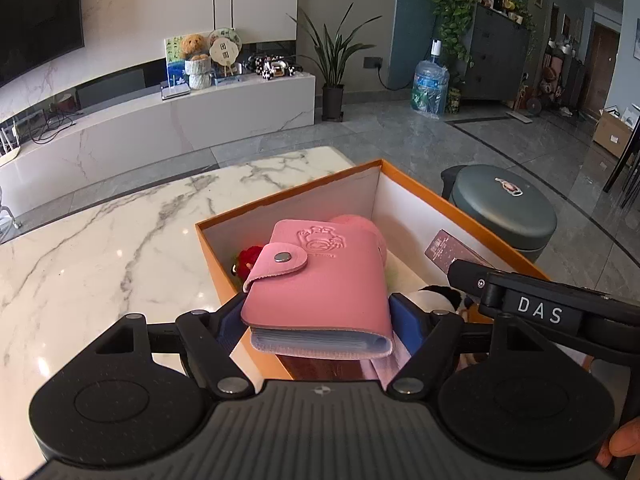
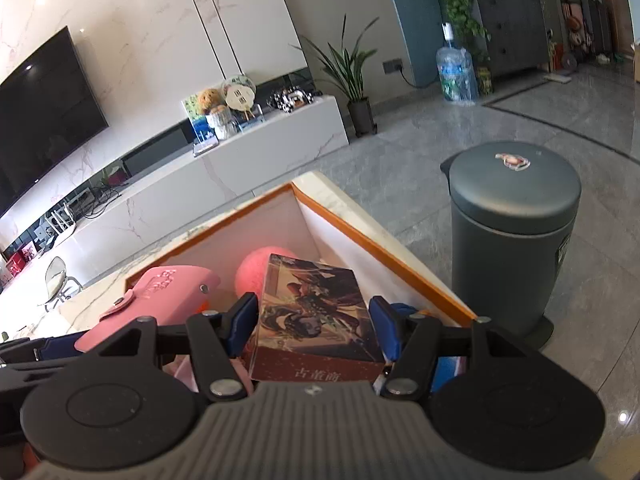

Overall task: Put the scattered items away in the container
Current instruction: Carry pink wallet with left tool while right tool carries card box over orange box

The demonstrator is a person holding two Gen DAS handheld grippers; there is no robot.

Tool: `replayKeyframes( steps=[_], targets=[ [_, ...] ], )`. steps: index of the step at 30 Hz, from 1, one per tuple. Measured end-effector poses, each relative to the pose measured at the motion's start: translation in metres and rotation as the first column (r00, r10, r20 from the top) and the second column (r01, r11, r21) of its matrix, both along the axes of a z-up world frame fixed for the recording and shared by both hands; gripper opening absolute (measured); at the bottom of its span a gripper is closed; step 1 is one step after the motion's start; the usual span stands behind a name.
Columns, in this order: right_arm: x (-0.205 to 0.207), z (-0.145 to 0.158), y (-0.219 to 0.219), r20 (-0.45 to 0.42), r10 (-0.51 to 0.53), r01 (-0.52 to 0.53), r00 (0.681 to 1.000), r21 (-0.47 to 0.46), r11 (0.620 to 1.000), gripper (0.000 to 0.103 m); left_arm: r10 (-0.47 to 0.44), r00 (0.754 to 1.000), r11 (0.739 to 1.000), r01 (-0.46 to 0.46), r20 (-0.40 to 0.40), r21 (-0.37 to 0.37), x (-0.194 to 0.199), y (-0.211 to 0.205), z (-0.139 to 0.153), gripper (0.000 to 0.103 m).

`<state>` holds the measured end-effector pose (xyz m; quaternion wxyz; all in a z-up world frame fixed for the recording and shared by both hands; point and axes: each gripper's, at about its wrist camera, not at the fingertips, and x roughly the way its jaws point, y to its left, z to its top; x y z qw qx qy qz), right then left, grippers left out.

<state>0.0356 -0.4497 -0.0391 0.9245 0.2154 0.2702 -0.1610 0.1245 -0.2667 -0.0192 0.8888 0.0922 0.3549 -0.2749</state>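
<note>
Pinched between the blue pads of the left tongs (image 1: 318,320), a pink card wallet (image 1: 320,280) hangs over the orange box (image 1: 288,196), whose near end sits at the table's (image 1: 100,248) six o'clock edge. Beside it the right tongs (image 2: 312,322) clamp a printed card box (image 2: 316,312) above the same box. Inside, a pink ball (image 2: 252,272) lies toward twelve o'clock. A grey bin (image 2: 516,232) stands on the floor at three o'clock.
</note>
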Motion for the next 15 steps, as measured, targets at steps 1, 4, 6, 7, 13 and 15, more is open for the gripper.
replayKeyframes(
  steps=[1,4,6,7,13,15],
  targets=[
    [0.004,-0.003,-0.002,-0.006,0.000,0.000,1.000,0.003,1.000,0.064,-0.001,1.000,1.000,0.002,-0.005,0.007,0.001,-0.002,-0.003,0.087],
    [0.008,-0.011,-0.002,-0.032,-0.005,0.005,0.999,0.018,1.000,0.064,-0.015,0.999,0.999,0.014,0.031,0.036,0.000,-0.006,-0.007,0.087],
    [0.011,-0.015,-0.005,-0.041,-0.002,0.003,0.999,0.028,1.000,0.064,-0.022,0.999,0.999,0.020,0.044,0.042,-0.001,-0.007,-0.008,0.087],
    [0.012,-0.016,-0.005,-0.044,-0.001,0.002,0.999,0.030,1.000,0.064,-0.025,0.999,0.999,0.023,0.047,0.044,0.000,-0.007,-0.007,0.087],
    [0.015,-0.018,-0.004,-0.057,-0.003,0.005,0.998,0.022,1.000,0.064,-0.036,0.998,0.998,0.033,0.060,0.048,0.000,-0.008,-0.008,0.088],
    [0.013,-0.019,-0.003,-0.059,-0.005,0.006,0.998,0.015,1.000,0.064,-0.034,0.997,0.998,0.031,0.064,0.055,-0.001,-0.008,-0.009,0.089]
  ],
)
